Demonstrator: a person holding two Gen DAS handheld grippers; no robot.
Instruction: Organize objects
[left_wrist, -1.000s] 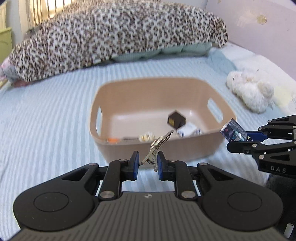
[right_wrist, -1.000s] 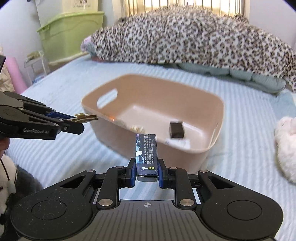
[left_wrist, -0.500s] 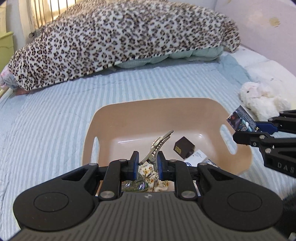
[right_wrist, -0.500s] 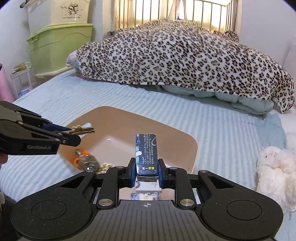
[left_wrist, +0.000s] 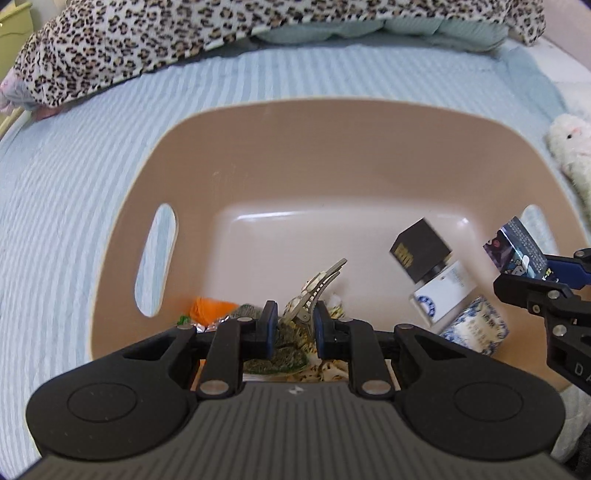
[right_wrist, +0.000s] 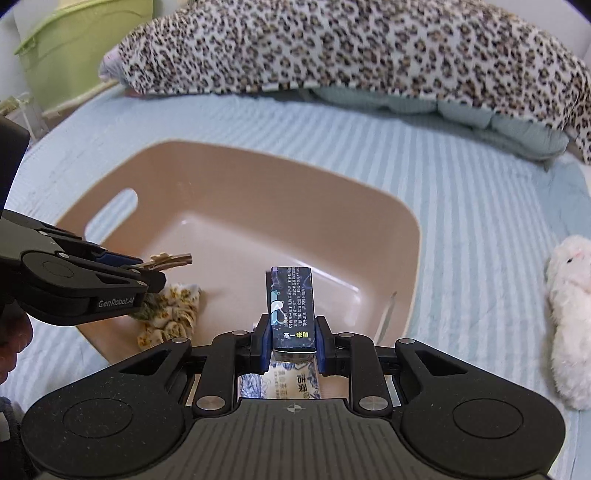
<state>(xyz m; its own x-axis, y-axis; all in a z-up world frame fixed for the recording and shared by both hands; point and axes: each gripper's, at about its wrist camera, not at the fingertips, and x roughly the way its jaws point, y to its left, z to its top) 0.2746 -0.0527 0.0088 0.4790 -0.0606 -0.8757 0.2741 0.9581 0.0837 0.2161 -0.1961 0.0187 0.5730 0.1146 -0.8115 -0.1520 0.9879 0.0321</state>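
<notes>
A tan plastic basket (left_wrist: 280, 147) with handle slots sits on the striped bed; it also shows in the right wrist view (right_wrist: 229, 177). My left gripper (left_wrist: 294, 321) is shut on a metal hair clip (left_wrist: 317, 284) and holds it over the basket's near side. My right gripper (right_wrist: 293, 341) is shut on a dark blue box (right_wrist: 292, 302) above the basket's right part. The box also shows in the left wrist view (left_wrist: 517, 251). In the basket lie a black cube box (left_wrist: 419, 253), a white box (left_wrist: 447, 291), a blue-patterned pack (left_wrist: 476, 325), a floral scrunchie (right_wrist: 170, 314) and an orange item (left_wrist: 208, 308).
A leopard-print blanket (right_wrist: 332, 48) lies across the far side of the bed. A white plush toy (right_wrist: 570, 295) lies right of the basket. A green storage bin (right_wrist: 74, 48) stands off the bed at the far left.
Both grippers have moved forward and tilted down over the basket with their objects still held. The basket now fills the views and its contents show from above.
</notes>
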